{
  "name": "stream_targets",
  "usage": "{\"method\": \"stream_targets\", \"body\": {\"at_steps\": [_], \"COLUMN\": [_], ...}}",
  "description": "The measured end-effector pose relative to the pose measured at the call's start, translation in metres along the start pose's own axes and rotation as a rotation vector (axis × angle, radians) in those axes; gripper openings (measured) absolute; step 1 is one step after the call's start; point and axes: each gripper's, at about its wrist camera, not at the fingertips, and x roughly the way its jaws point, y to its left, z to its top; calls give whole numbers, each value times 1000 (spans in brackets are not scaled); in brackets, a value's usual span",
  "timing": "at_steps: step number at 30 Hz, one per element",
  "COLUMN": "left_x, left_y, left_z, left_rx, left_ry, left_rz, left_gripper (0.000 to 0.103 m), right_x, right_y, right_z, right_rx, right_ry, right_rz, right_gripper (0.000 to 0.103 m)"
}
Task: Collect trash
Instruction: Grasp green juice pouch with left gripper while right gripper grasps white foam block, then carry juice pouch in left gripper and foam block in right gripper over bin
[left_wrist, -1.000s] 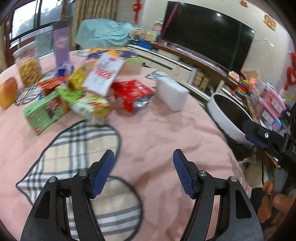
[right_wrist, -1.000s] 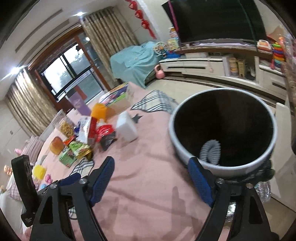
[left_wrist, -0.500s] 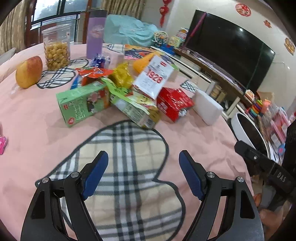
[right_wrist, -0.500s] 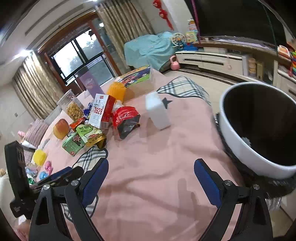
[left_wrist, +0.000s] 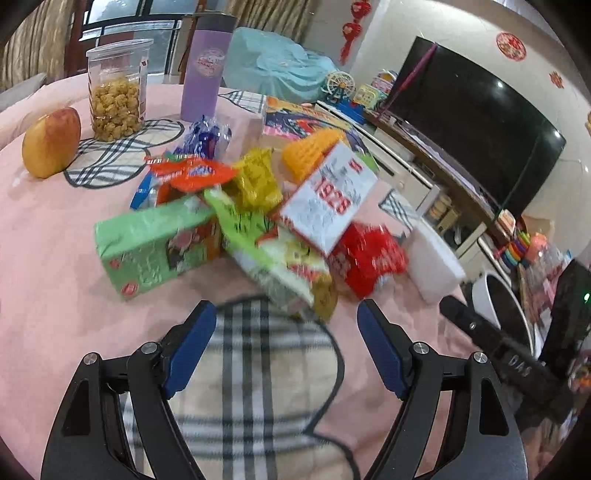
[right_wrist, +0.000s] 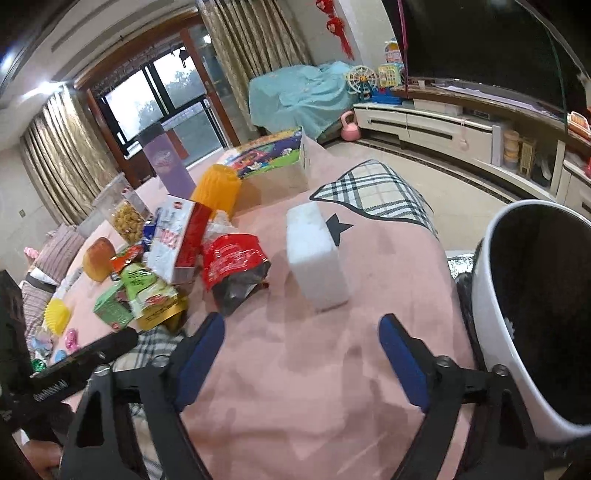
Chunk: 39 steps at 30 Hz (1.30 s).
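A pile of trash lies on the pink tablecloth: a green carton (left_wrist: 147, 251), a green and yellow snack bag (left_wrist: 280, 266), a red foil bag (left_wrist: 369, 258), a white and red "1928" box (left_wrist: 328, 206), a yellow wrapper (left_wrist: 255, 181) and an orange wrapper (left_wrist: 192, 171). My left gripper (left_wrist: 284, 332) is open and empty just in front of the snack bag. My right gripper (right_wrist: 301, 347) is open and empty over bare cloth, near the red foil bag (right_wrist: 232, 262) and a white block (right_wrist: 317, 254). The white bin (right_wrist: 535, 314) stands at the table's right edge.
An apple (left_wrist: 51, 142), a jar of snacks (left_wrist: 116, 90), a purple tumbler (left_wrist: 205, 68), an orange cup (left_wrist: 314, 151) and a colourful box (right_wrist: 269, 155) stand behind the pile. Small toys (right_wrist: 59, 317) lie at the left. A TV and cabinet are beyond the table.
My left gripper has moved forward to the trash pile, which now sits just past its fingertips. My right gripper has swung left, away from the bin and toward the pile.
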Motion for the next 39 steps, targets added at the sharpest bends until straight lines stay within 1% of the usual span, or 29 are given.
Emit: {"method": "stream_targets", "body": {"at_steps": [3,4,5,7,8,9,10,11,13,19,26,29,39], "left_x": [11,15,18,25,27,28,26,23,18,-5,-27,-33,-43], "left_y": [2,3,3,4,5,6,6,5,5,2,-12,-23,-58], "left_z": [10,11,13,13,13,12,11,11,8,-7,-32,-41,-55], "left_rx": [-19,-21,-22,-16,-16,-20,-21,-14,-6,15,66,106,194], "left_ry": [10,14,16,37,47,52,45,39,35,35,60,65,68], "left_rz": [-8,-9,-10,-18,-29,-56,-68,-62,-70,-103,-155,-168,-220], "left_gripper": [80,78,74,45,37,25,22,20,15,9,6,6,5], "right_x": [12,16,21,30,32,35,38,39,39,18,-12,-25,-63], "right_y": [-4,-6,-7,-9,-10,-11,-12,-13,-14,-11,-10,-13,-26], "right_z": [8,10,13,17,17,18,19,20,19,7,-14,-23,-40], "right_rx": [8,11,16,26,30,35,42,46,46,41,65,85,128], "right_ry": [5,10,18,33,37,42,47,53,55,41,31,24,-10], "right_rz": [-4,-2,-1,3,2,3,7,10,12,39,67,74,56], "right_gripper": [82,80,78,67,60,54,41,35,34,33,32,32,32]}}
